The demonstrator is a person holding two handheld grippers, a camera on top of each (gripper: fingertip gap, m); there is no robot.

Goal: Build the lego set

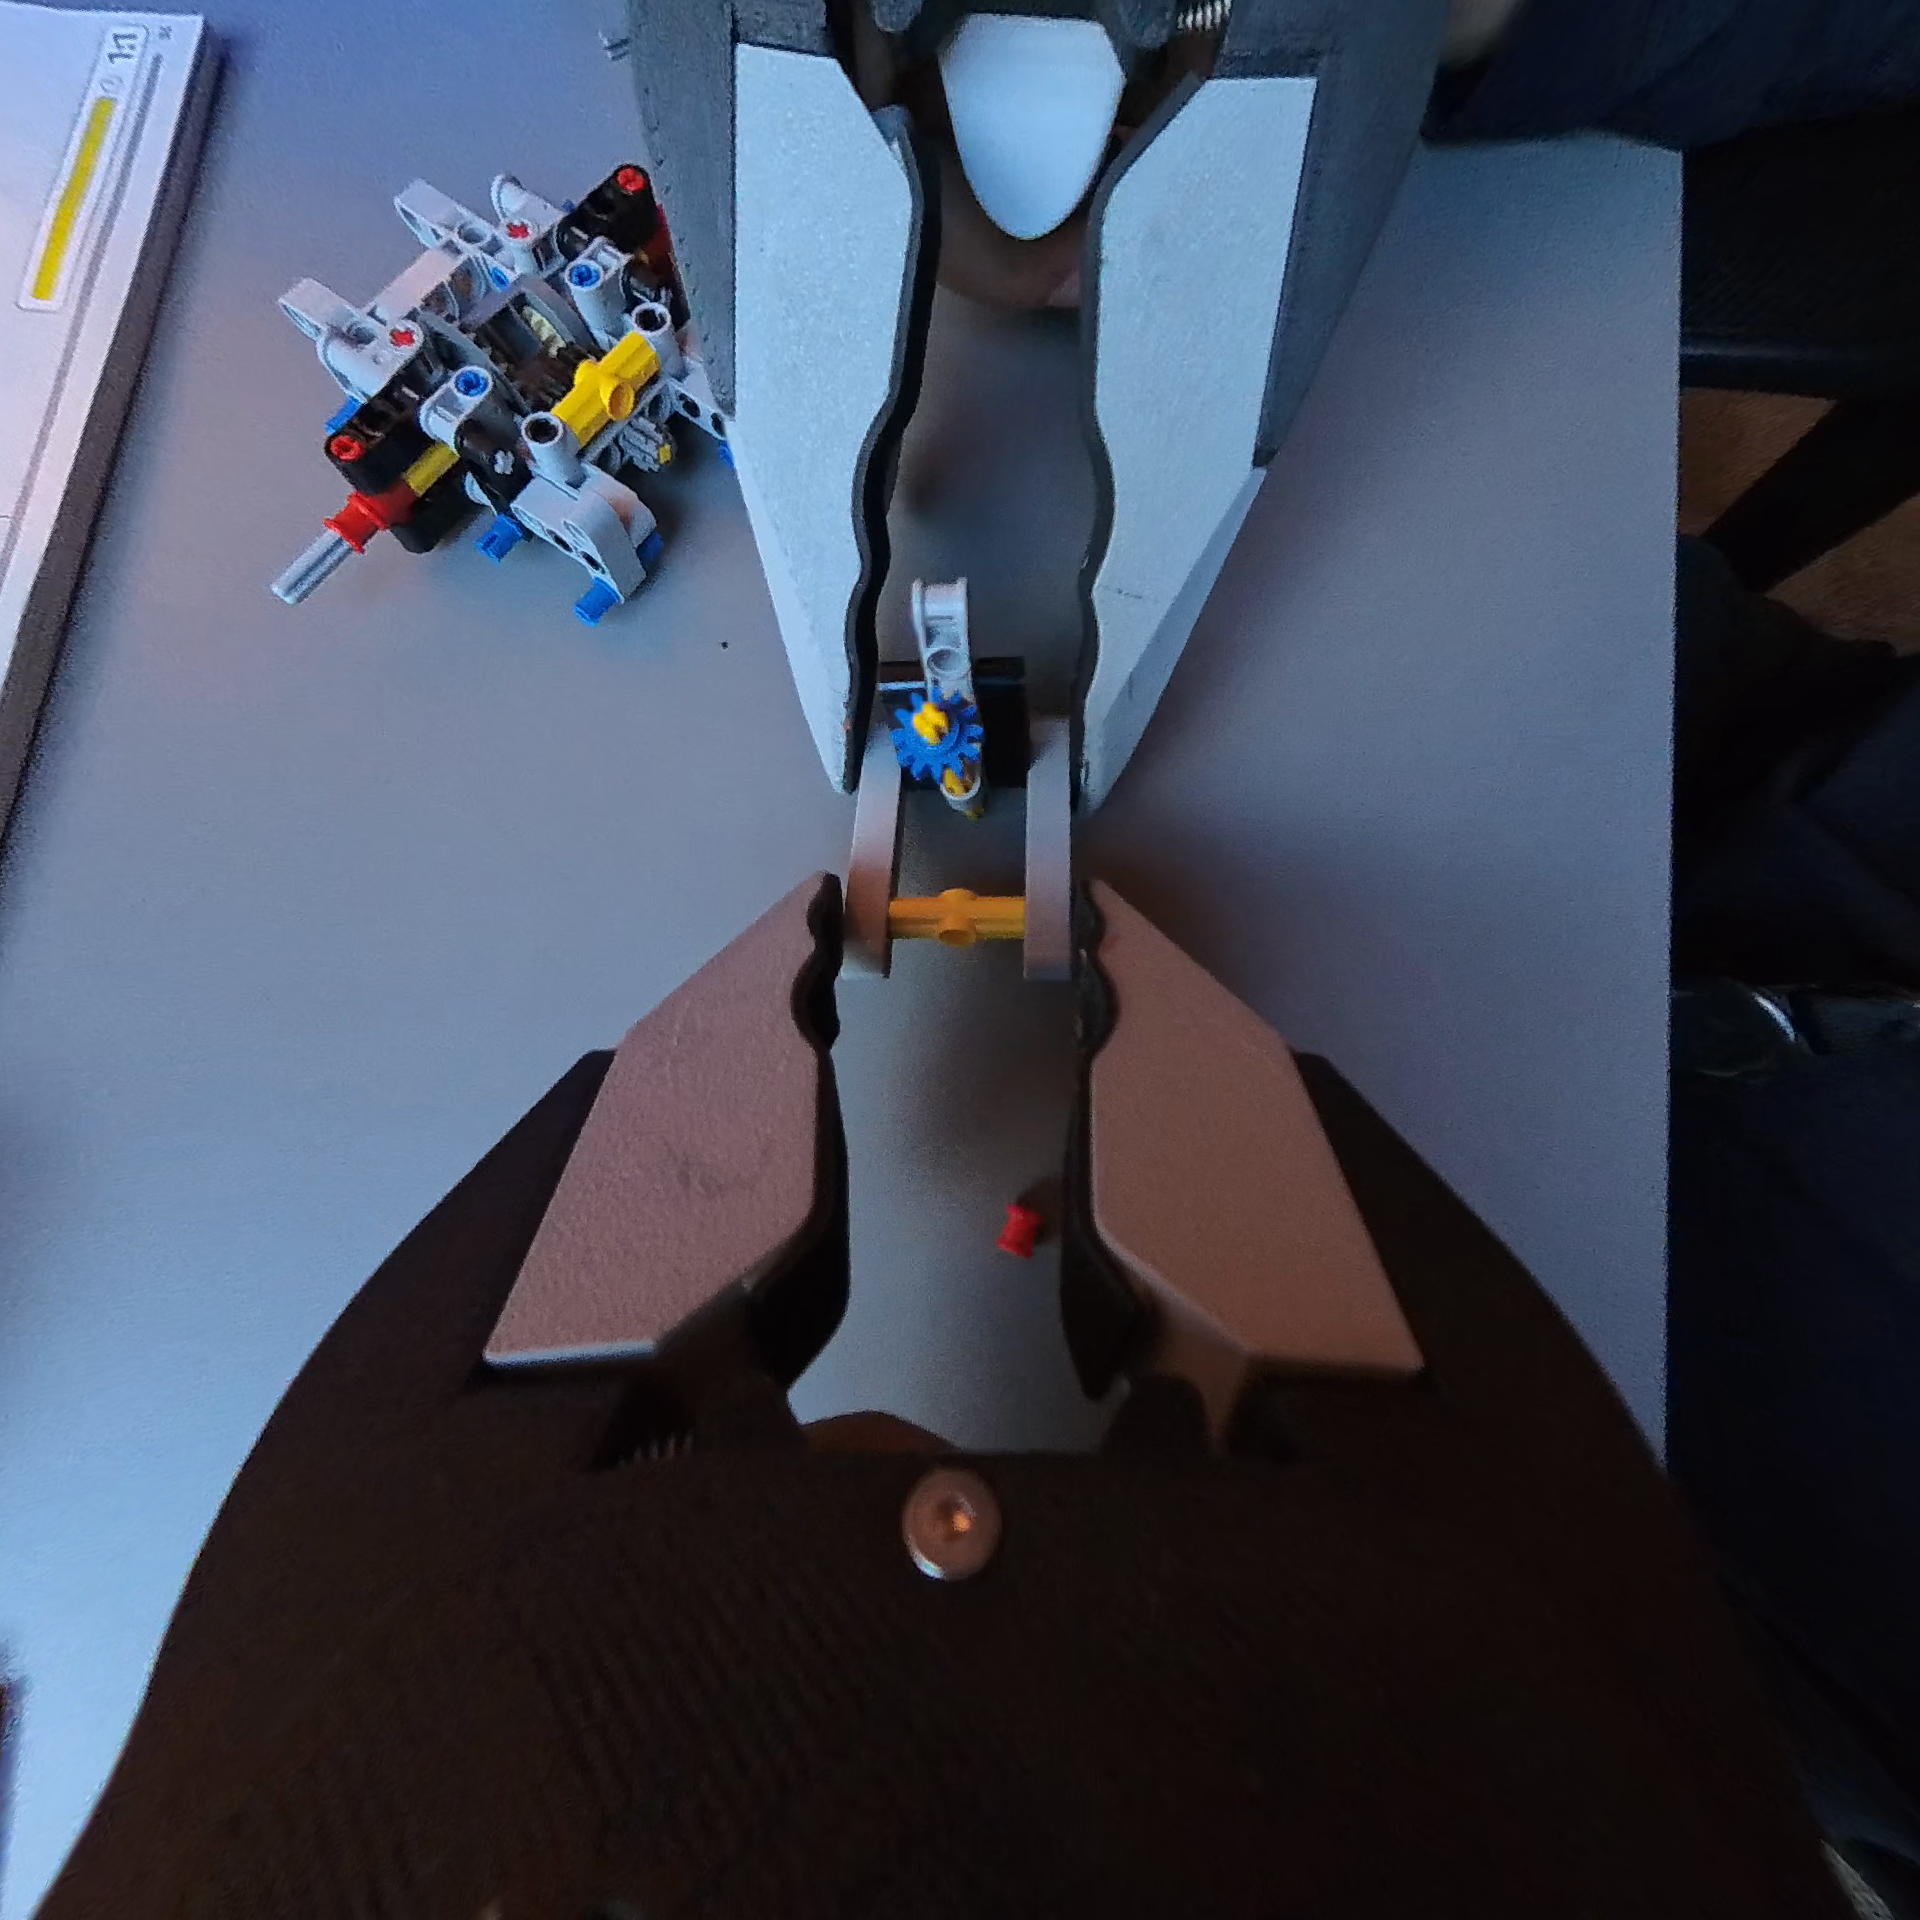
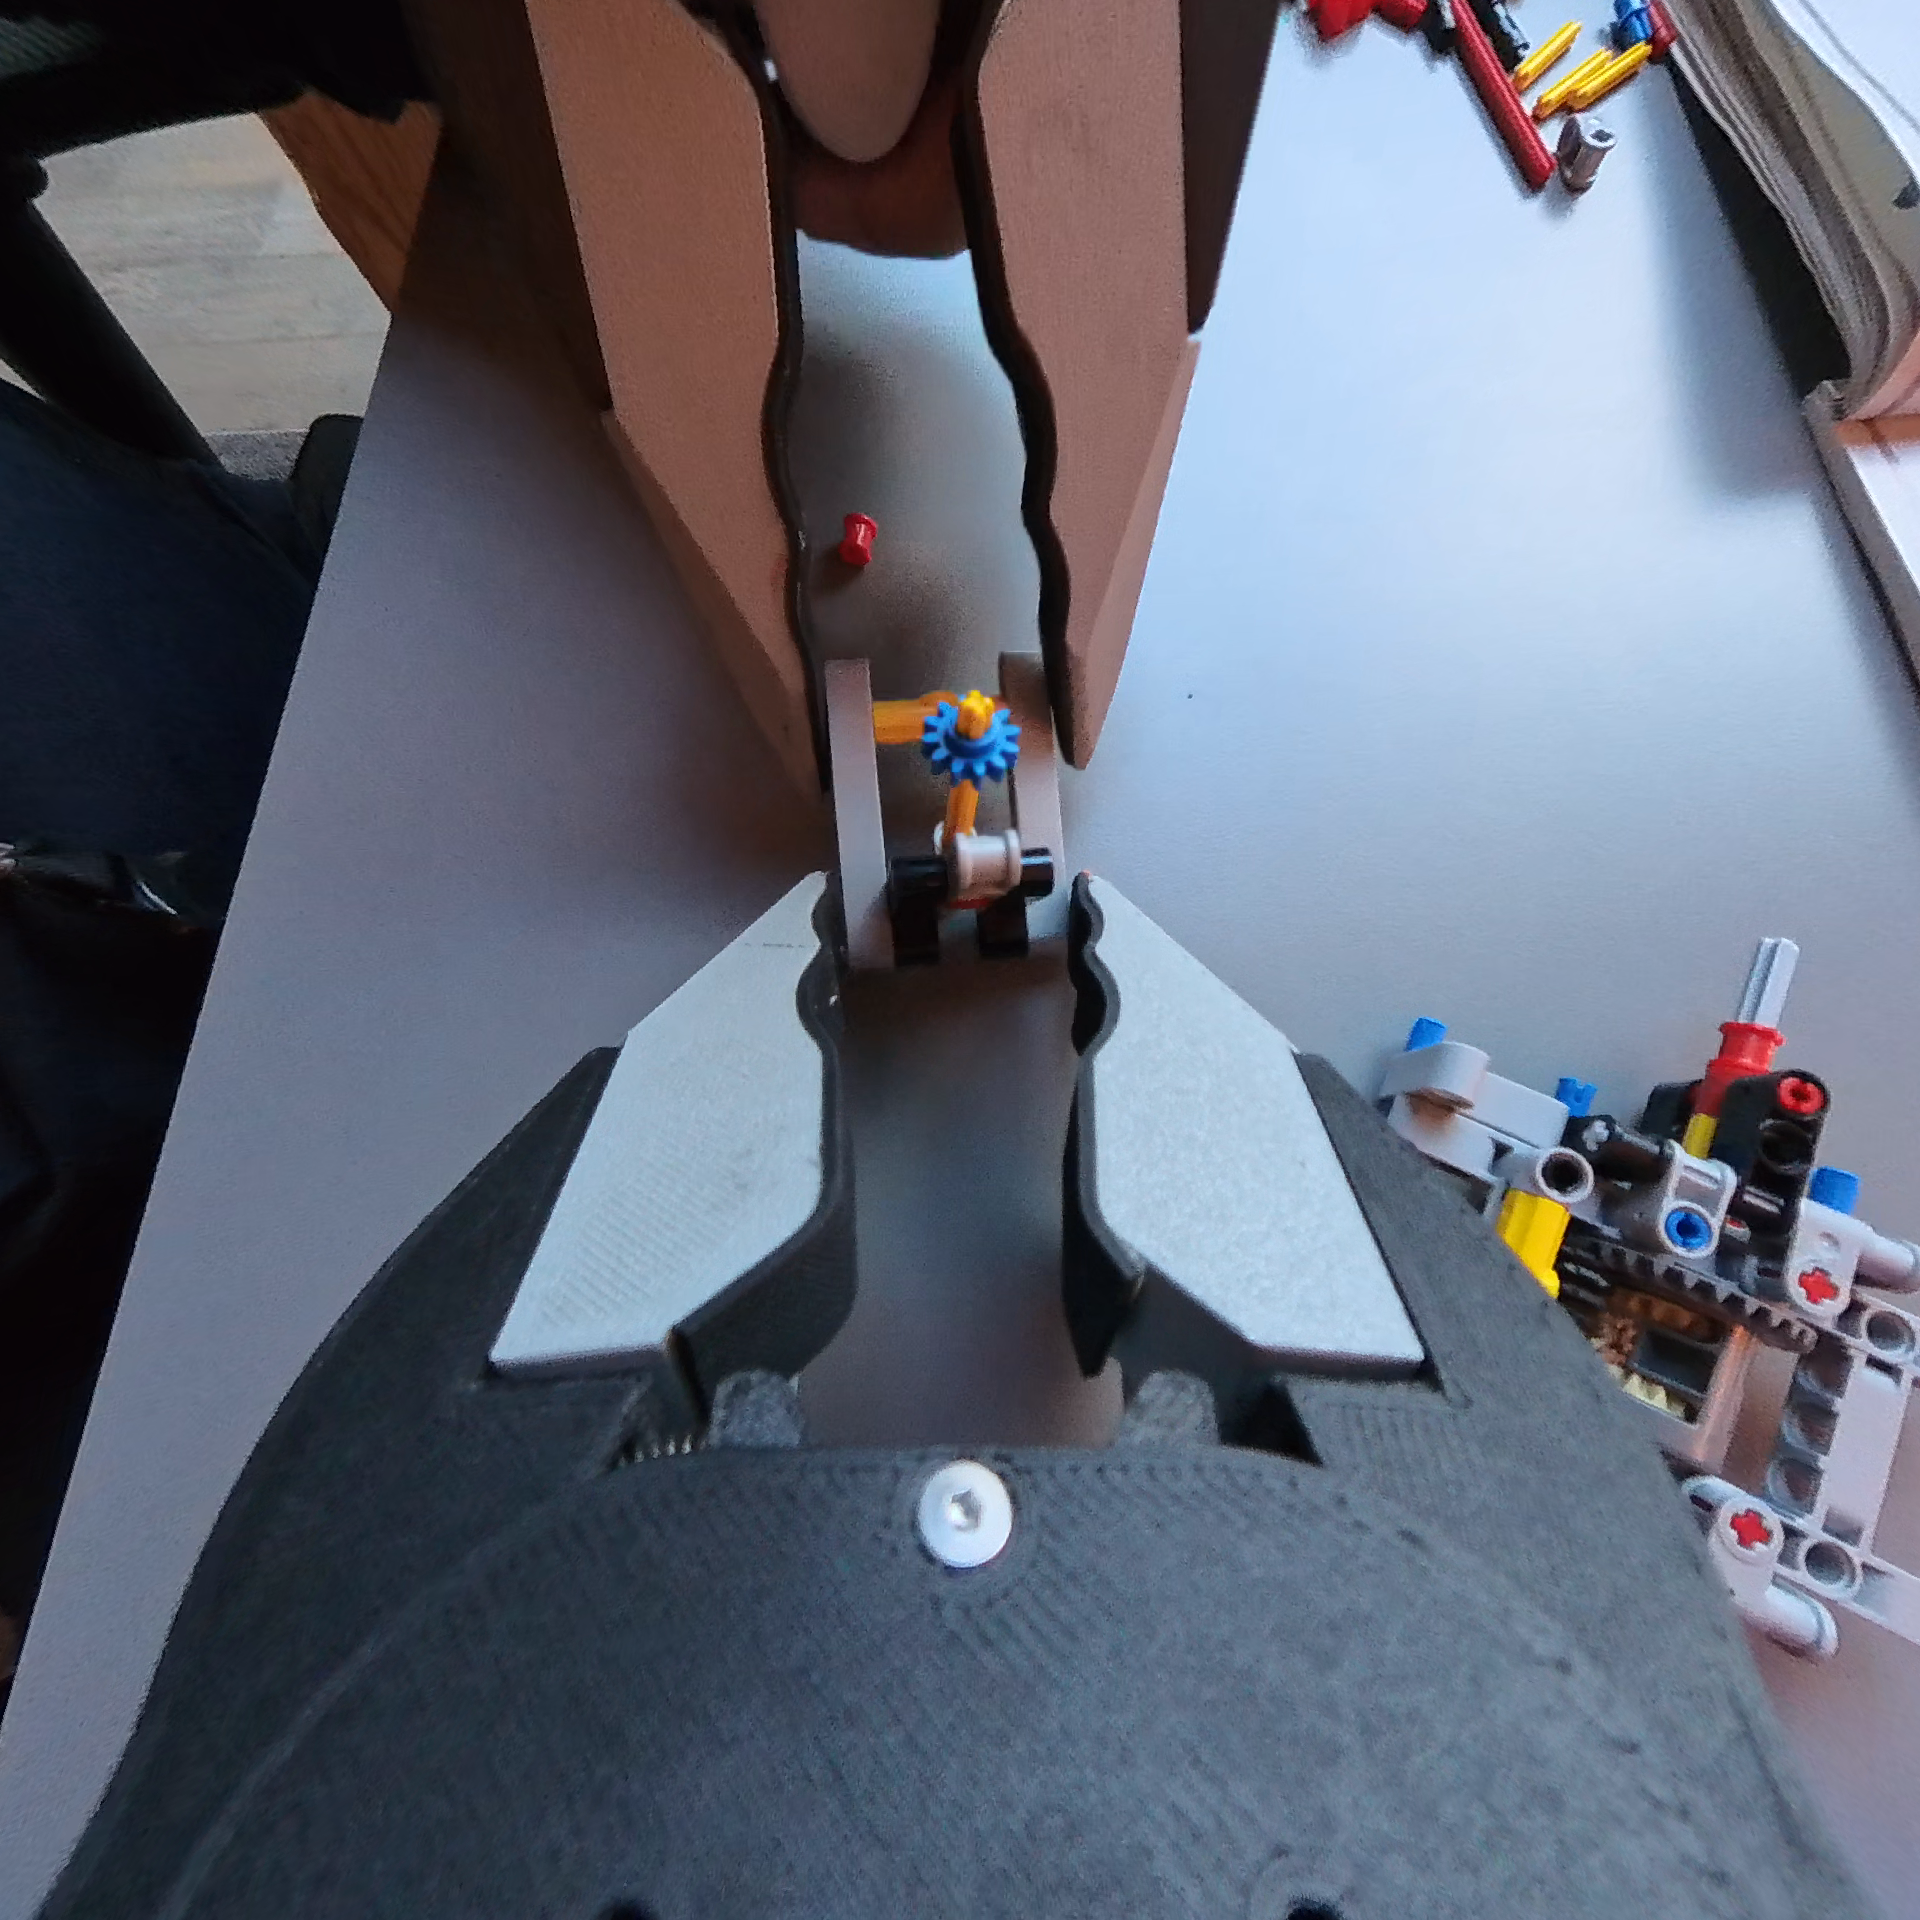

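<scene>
Frame: a small brick frame (image 1: 1044,883) of two grey beams sits right between both pairs of fingers, just over the worktop (image 1: 312,935), gripped from opposite ends
Inside it: I see a yellow cross piece (image 1: 956,916) spanning the beams at my left fingers' tips, a blue gear (image 1: 935,732) on a yellow axle further in, and black bricks at the end by my right fingers
Left gripper (image 1: 961,935): fingers clenched on the frame, one tip against the outside of each grey beam
Right gripper (image 2: 956,935): fingers clamped on the other end of the frame; the left one presses its beam, the right one sits against its beam as far as I can tell
Red bush (image 1: 1018,1231): lying loose on the worktop between my left fingers, back from the tips
Bigger build (image 1: 499,395): a grey, black and yellow brick assembly well off to the left of my left fingers, resting on the worktop
Loose parts (image 2: 1538,73): red and yellow axles far beyond my right fingers, to the right
Booklet (image 1: 94,260): at the far left edge
</scene>
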